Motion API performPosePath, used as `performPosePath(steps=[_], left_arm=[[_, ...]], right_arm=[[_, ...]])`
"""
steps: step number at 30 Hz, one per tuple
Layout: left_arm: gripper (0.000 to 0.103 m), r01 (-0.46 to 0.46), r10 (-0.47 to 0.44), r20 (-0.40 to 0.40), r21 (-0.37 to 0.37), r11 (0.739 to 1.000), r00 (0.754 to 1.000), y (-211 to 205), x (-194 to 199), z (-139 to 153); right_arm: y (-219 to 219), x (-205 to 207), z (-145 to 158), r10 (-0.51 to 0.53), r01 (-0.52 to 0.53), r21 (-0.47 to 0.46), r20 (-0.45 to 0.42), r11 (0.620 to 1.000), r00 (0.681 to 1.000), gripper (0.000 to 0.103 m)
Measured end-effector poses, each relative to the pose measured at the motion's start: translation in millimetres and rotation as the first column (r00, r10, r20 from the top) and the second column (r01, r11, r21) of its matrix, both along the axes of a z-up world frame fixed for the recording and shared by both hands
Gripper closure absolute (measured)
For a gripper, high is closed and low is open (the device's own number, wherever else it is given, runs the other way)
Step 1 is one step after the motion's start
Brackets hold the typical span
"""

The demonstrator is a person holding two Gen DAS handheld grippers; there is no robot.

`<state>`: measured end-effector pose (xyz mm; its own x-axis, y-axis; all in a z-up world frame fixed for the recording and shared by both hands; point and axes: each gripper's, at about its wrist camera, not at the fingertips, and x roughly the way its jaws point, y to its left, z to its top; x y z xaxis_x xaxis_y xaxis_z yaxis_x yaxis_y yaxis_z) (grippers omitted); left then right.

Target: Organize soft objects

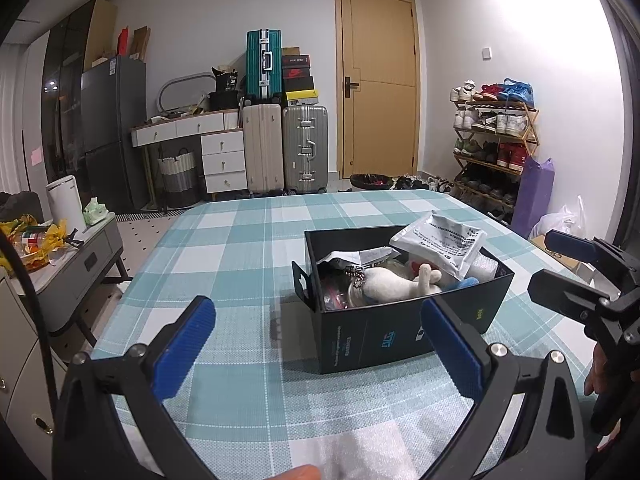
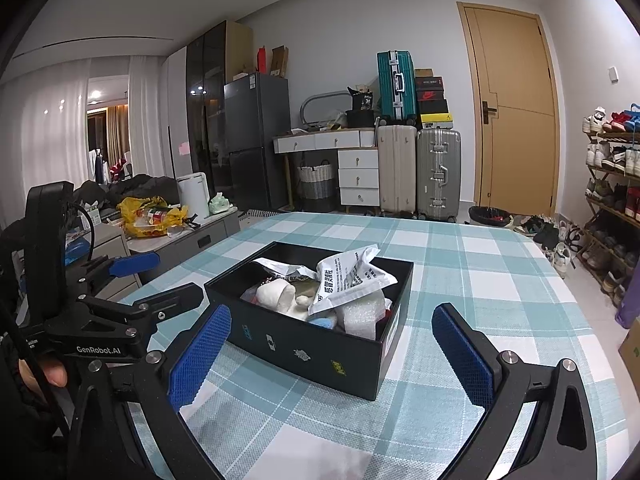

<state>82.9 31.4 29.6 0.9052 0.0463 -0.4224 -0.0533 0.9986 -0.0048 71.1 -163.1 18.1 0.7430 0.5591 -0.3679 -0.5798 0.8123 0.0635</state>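
A black open box (image 1: 372, 336) (image 2: 320, 350) stands on the checked tablecloth (image 1: 248, 240) (image 2: 480, 264). It holds a white plush toy (image 1: 390, 285) (image 2: 276, 294), a grey-white printed soft pouch (image 1: 444, 242) (image 2: 352, 280), bubble wrap (image 2: 362, 314), something blue (image 2: 322, 322) and other small items. My left gripper (image 1: 318, 334) is open and empty, just in front of the box; it also shows in the right wrist view (image 2: 156, 278). My right gripper (image 2: 332, 340) is open and empty, near the box's front; it also shows in the left wrist view (image 1: 558, 266).
Beyond the table stand suitcases (image 1: 284, 148), a white drawer desk (image 1: 208, 144), a dark fridge (image 1: 110, 132), a wooden door (image 1: 380, 84) and a shoe rack (image 1: 492, 140). A grey side table (image 1: 76, 264) with yellow bags stands left of the table.
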Motion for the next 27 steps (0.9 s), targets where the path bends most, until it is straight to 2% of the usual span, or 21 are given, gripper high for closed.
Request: performPosePath(steps=[27], left_arm=[[0.0,0.007,-0.007,0.013,0.0,1.0,1.0,-0.8,-1.5,3.8]], right_arm=[[-1.1,2.7,-4.3,0.005,-0.005,-0.002,-0.007,1.0,1.0,0.001]])
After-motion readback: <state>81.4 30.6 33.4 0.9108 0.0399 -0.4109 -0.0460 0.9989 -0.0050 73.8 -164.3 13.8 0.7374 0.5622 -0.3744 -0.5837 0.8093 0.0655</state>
